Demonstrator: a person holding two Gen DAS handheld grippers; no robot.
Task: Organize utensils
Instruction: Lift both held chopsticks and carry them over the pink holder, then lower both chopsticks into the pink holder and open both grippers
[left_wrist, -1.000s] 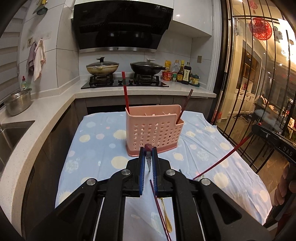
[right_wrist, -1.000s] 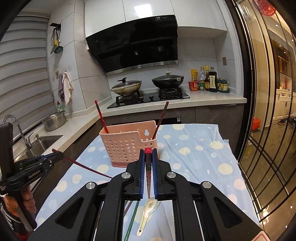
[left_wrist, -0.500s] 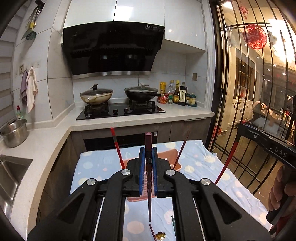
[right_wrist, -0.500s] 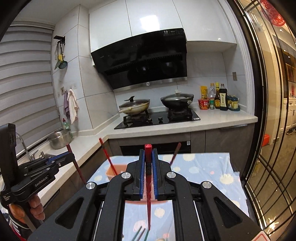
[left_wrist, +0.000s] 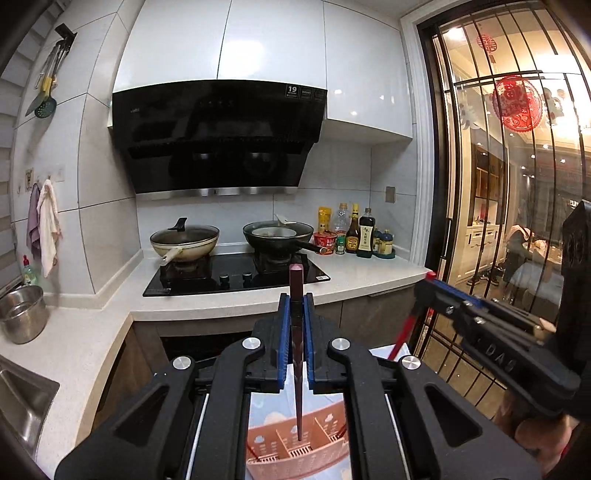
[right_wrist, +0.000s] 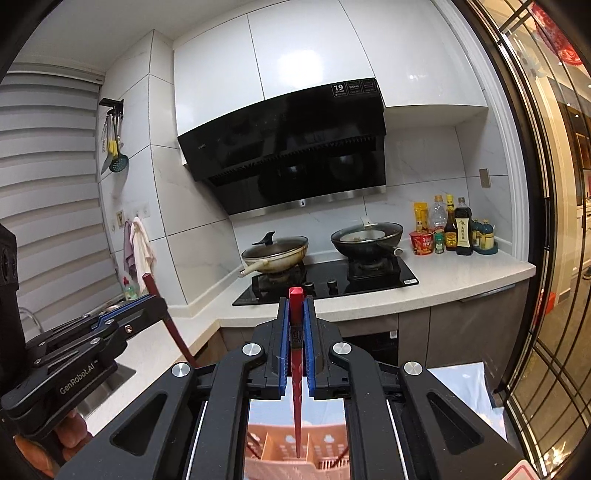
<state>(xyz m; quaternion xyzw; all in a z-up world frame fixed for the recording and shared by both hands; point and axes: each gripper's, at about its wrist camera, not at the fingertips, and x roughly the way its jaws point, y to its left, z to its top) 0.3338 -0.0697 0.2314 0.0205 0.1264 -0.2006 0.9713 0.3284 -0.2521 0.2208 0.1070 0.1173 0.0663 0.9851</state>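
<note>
— Anything legible on the range hood?
— "19" on a small label at its top right corner; finer print beside it too small to read.
— On the left gripper?
— "GenRobot.AI" along its black side.
— On the right gripper?
— "DAS", partly hidden.
— Sauce bottles?
— Labels unreadable.

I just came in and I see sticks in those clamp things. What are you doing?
A person is tidying utensils with a handheld gripper in each hand. The left gripper is shut on a dark maroon chopstick, and the right gripper is shut on a bright red chopstick. Both chopsticks hang tip-down over the pink perforated plastic utensil basket on the table. Neither one is in the basket yet.
</note>
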